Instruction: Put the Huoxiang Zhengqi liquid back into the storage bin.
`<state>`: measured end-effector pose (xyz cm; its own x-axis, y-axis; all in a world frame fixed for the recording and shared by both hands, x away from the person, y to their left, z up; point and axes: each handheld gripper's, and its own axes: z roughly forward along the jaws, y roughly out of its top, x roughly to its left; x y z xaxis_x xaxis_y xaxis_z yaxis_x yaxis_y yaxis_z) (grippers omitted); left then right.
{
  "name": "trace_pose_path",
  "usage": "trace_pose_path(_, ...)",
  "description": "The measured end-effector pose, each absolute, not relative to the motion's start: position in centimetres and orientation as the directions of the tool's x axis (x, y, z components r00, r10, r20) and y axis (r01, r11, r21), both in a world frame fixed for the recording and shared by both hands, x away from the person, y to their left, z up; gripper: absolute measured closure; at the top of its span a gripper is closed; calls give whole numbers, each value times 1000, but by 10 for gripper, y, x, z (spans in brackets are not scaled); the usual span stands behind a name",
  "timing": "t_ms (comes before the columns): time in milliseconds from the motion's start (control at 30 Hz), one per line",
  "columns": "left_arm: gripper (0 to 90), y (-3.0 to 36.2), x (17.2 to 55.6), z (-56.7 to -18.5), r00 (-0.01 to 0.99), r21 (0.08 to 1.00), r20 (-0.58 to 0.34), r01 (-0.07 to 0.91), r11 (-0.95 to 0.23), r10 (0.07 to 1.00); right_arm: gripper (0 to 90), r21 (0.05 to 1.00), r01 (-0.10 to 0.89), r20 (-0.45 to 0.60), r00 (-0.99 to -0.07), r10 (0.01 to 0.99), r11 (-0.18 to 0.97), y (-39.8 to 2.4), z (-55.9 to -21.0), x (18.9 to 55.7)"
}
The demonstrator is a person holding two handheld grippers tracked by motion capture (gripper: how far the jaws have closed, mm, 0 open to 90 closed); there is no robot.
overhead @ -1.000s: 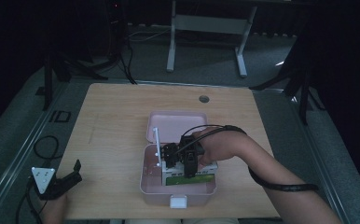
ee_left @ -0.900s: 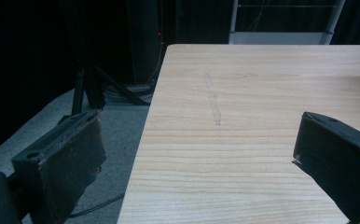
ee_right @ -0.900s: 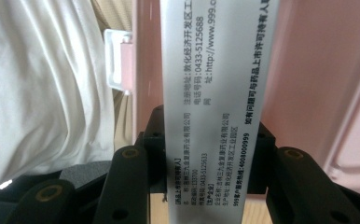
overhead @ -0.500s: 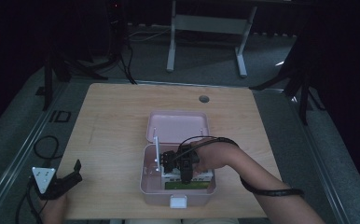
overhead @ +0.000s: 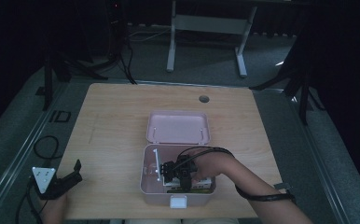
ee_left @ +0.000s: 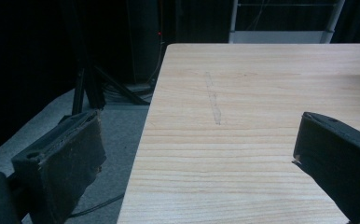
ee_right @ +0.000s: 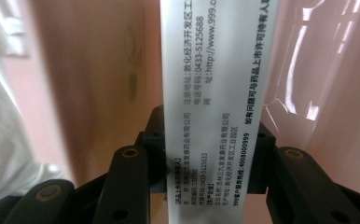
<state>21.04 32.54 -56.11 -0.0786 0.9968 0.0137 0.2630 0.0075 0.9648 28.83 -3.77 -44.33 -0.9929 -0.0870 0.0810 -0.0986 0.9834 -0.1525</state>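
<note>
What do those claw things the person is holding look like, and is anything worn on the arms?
Both are black. The left claw has two thick, blocky jaws with worn padded faces, a grey three-cornered plate on top and a black cable trailing off. The right claw has jointed black links with brass-coloured rivets and a looping black cable. The forearms are bare; the right forearm wears a dark band.

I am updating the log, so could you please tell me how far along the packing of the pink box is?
Done: the pink box stands open, lid laid back. In hand: the right gripper is down inside it, shut on a white printed carton. Left: letting go and closing the lid. The left gripper waits open at the table edge.
</note>
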Motion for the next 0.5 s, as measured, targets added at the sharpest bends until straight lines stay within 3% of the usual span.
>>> trace_pose_path(500, 21, 325, 211, -561, -76, 963, 23, 268, -2, 997, 618, -146, -77, 104, -993, -62, 986, -44, -466, 290)
